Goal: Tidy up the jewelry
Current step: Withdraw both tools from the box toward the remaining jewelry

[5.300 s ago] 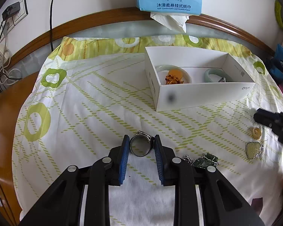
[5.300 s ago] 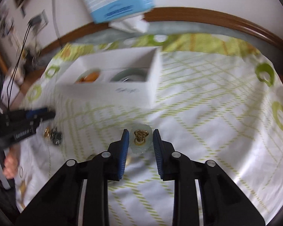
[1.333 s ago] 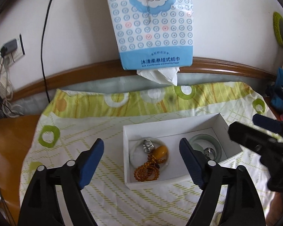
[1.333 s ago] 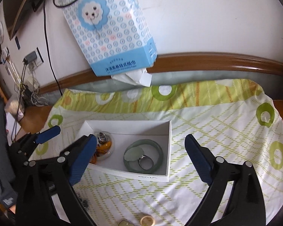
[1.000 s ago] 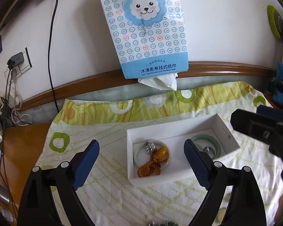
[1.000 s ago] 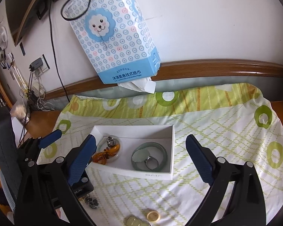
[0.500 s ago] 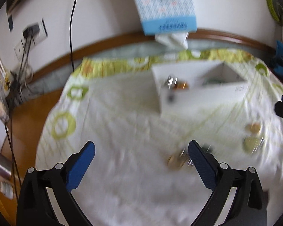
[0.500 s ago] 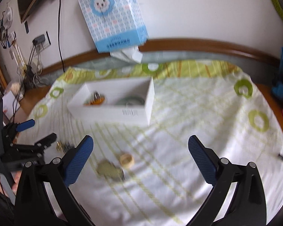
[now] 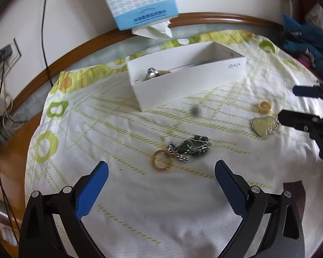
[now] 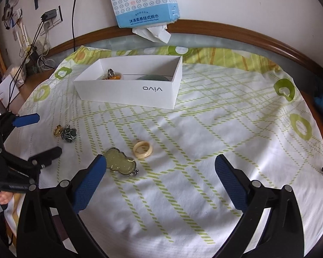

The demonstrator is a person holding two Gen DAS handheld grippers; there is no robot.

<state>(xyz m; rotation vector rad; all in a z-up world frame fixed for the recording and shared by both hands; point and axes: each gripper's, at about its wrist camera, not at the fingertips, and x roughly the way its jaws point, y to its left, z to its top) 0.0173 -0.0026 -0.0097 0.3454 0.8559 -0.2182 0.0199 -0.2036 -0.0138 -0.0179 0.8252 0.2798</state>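
A white box [image 9: 189, 88] [image 10: 127, 91] on the cloth holds a silver ring [image 9: 151, 72], an orange piece and a green bangle [image 10: 154, 77]. On the cloth lie a gold ring [image 9: 161, 163] [image 10: 57, 130], a green-and-silver chain piece [image 9: 190, 146] [image 10: 69, 135], a cream ring [image 9: 264, 107] [image 10: 142, 149] and a pale gourd pendant [image 9: 263, 125] [image 10: 120, 161]. My left gripper [image 9: 160, 188] is open and empty, just short of the gold ring. My right gripper [image 10: 160, 181] is open and empty, its left finger beside the pendant.
A blue tissue pack [image 10: 143, 0] hangs on the wall behind the box. A wooden rim [image 10: 258, 38] edges the table. Cables and sockets [image 10: 41, 32] are at the far left. Blue fabric [image 9: 305, 40] lies at the far right.
Both grippers let go of their pieces over the box and opened wide. They have since dropped from above the box to low over the cloth, near the loose jewelry.
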